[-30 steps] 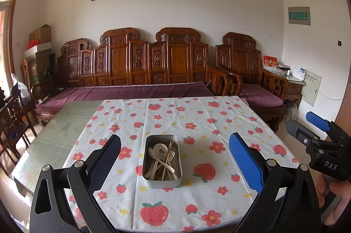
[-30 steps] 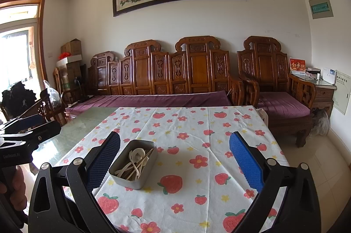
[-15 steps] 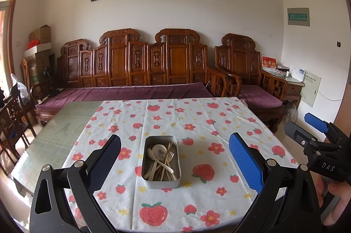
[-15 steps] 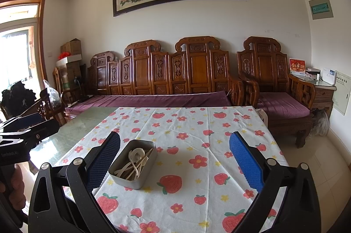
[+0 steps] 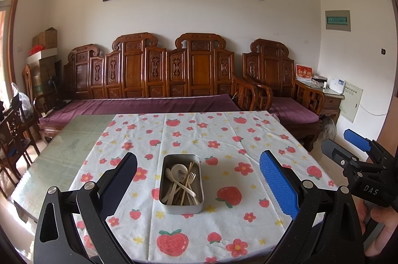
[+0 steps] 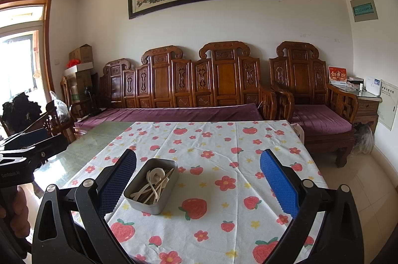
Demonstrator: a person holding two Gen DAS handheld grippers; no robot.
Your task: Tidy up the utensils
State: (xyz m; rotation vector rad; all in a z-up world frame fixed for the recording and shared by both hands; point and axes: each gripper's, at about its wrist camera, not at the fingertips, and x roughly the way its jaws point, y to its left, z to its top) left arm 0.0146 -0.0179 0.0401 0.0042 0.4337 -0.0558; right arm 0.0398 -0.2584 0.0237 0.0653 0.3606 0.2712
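Note:
A small metal tin (image 5: pixel 181 184) (image 6: pixel 151 185) sits on the strawberry-print tablecloth (image 5: pixel 223 139) (image 6: pixel 223 152), near the table's front. Inside lie several cream-coloured utensils (image 5: pixel 180 179) (image 6: pixel 153 183): spoons, a fork and thin sticks, heaped together. My left gripper (image 5: pixel 197 185) hovers open above the near edge, its fingers framing the tin. My right gripper (image 6: pixel 197 185) is open too, with the tin just inside its left finger. Each gripper shows at the edge of the other's view, held in a hand.
The cloth covers the right part of a glass-topped table (image 5: pixel 64 152). A carved wooden bench with purple cushions (image 5: pixel 149 105) and an armchair (image 5: pixel 286 100) stand behind. Dark chairs (image 5: pixel 12 129) crowd the left side. A side cabinet (image 6: pixel 365 102) stands at right.
Both views have shifted only slightly; the tin and utensils have not moved, and both grippers stay open.

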